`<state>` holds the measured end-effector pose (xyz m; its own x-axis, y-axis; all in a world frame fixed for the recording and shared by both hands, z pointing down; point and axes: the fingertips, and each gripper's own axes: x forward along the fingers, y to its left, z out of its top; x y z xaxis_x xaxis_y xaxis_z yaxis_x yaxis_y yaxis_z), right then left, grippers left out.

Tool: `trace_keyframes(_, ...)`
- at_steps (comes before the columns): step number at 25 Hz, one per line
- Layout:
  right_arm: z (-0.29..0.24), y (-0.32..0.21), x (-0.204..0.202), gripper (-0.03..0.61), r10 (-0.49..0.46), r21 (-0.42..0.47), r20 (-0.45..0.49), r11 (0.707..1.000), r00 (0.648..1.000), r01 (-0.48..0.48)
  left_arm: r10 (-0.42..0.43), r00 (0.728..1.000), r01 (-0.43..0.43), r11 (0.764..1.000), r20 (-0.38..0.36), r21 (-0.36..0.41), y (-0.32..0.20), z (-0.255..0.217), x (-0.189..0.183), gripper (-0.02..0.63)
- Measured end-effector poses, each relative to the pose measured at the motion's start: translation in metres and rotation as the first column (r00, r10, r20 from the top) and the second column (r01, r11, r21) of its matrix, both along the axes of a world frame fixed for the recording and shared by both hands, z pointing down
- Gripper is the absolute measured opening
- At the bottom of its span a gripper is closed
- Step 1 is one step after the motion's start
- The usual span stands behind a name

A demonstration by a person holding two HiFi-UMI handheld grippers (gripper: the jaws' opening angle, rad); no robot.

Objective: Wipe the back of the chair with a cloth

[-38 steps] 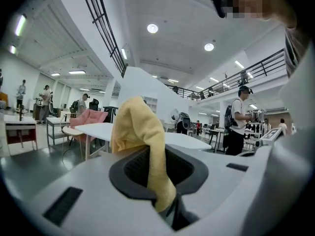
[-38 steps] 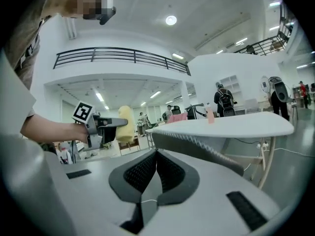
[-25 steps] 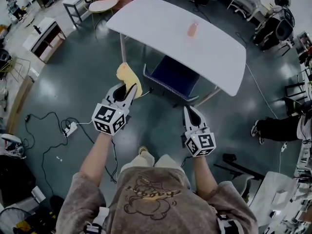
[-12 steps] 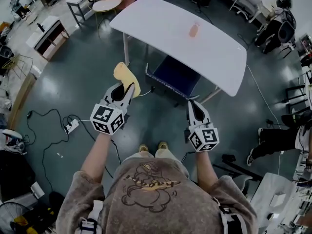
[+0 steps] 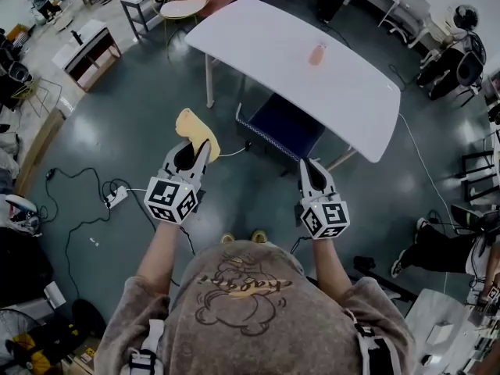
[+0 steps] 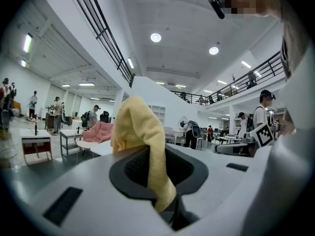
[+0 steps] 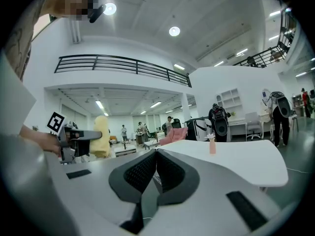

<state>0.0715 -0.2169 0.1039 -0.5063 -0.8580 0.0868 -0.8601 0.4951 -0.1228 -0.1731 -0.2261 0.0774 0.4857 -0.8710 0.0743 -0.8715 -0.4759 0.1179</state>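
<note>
The cloth [image 5: 192, 128] is yellow, the chair [image 5: 286, 123] navy, the table [image 5: 258, 37] white (pink bottle [image 5: 316, 54]).

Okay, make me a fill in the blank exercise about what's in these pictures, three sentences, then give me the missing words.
1. The left gripper is shut on a ____ cloth.
2. The right gripper has its jaws together and holds ____.
3. The ____ chair is pushed in under the white table.

Missing words: yellow; nothing; blue.
</note>
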Motion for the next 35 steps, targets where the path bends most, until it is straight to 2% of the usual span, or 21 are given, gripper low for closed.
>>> trace_keyframes(9, 0.023, 0.019, -0.012, 0.025, -0.066, -0.034, -0.004, 0.997, 0.998, 0.065, -0.030, 0.999, 0.030, 1.000, 0.023, -0.002, 0.037, 0.041, 0.019, 0.063)
trace_keyframes(16, 0.036, 0.017, -0.001, 0.025, -0.056, -0.044, -0.020, 0.998, 0.998, 0.055, -0.088, 0.996, 0.087, 0.994, -0.009, -0.066, 0.053, 0.075, 0.023, 0.063)
trace_keyframes(22, 0.036, 0.018, 0.006, 0.025, -0.047, -0.044, -0.008, 0.998, 0.999, 0.047, -0.130, 0.991, 0.129, 0.989, -0.007, -0.066, 0.051, 0.072, 0.024, 0.063)
trace_keyframes(35, 0.032, 0.017, -0.002, 0.026, -0.060, -0.034, 0.022, 0.998, 0.998, 0.061, -0.135, 0.991, 0.135, 0.990, 0.000, -0.048, 0.048, 0.058, 0.030, 0.063)
